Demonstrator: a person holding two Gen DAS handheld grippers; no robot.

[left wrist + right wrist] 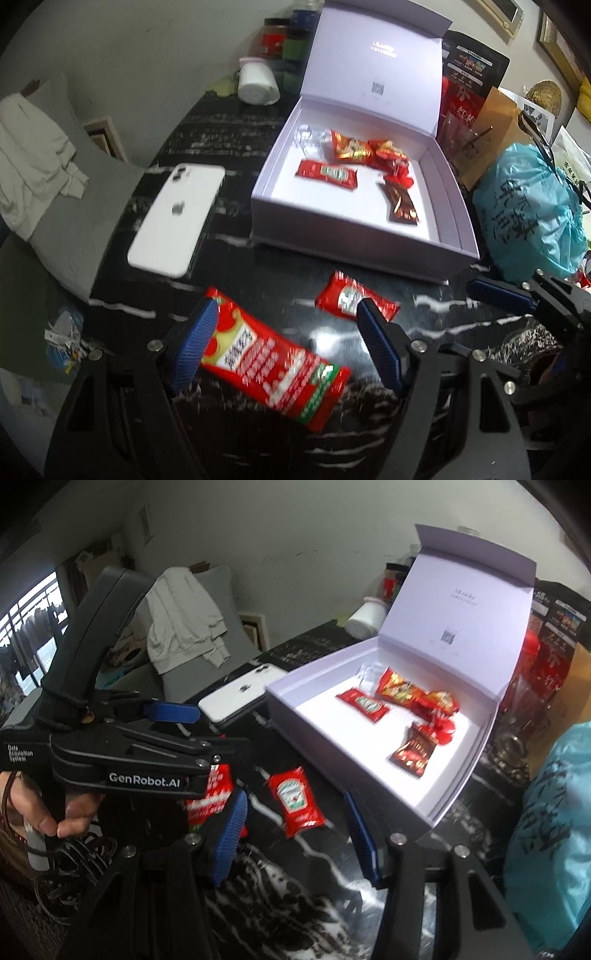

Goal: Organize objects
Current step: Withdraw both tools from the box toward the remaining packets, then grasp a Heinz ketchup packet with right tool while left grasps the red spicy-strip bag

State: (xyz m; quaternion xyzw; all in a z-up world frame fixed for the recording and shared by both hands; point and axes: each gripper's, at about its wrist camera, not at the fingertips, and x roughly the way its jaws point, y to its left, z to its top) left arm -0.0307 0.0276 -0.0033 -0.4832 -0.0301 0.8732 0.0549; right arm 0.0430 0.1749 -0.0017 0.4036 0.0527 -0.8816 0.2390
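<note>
Black marble table (229, 206) under both grippers. Left gripper (288, 347) fingers wide apart, big red sauce packet (273, 362) lying between them on table, pads not pressing it. Right gripper (295, 834) fingers apart, small ketchup packet (295, 797) on table between tips, not gripped. Far right: open white box (454, 206) with more red packets inside. White phone (177, 218) left of box.

We view the tabletop (229, 258) steeply, close, from both wrists; both share the open box (458, 236) (465, 775).
</note>
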